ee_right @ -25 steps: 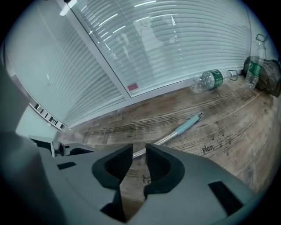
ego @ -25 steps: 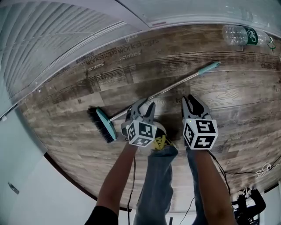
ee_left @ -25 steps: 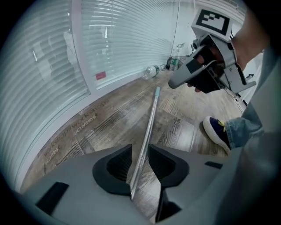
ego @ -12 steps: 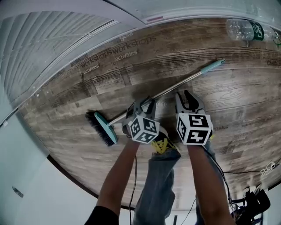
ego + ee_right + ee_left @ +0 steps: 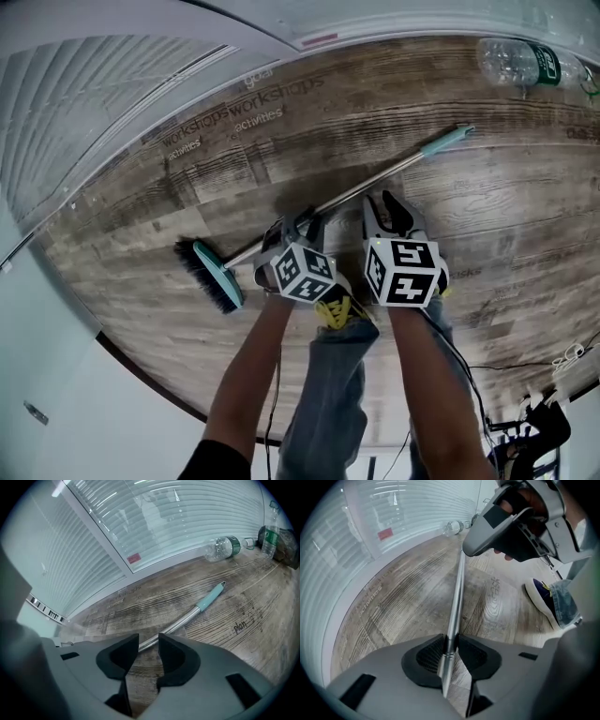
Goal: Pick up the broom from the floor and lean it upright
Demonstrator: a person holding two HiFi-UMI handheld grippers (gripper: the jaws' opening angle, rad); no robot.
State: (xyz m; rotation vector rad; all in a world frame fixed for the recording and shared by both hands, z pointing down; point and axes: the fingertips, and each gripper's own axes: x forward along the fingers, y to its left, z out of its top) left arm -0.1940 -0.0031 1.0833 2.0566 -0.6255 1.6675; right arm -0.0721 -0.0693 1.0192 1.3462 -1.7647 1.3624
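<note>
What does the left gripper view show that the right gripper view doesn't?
Only the left gripper view: the left tongs closed on the metal handle of the broom, plus a shoe. Only the right gripper view: the handle's teal grip and the right tongs, whose jaws have just been opening, with nothing clamped between them. Both: the handle itself, the wooden floor, window blinds and a bottle lying down.

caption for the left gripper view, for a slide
Left tongs, jaws just closing further, clamp the broom's metal handle as it lies on the wood floor.
</note>
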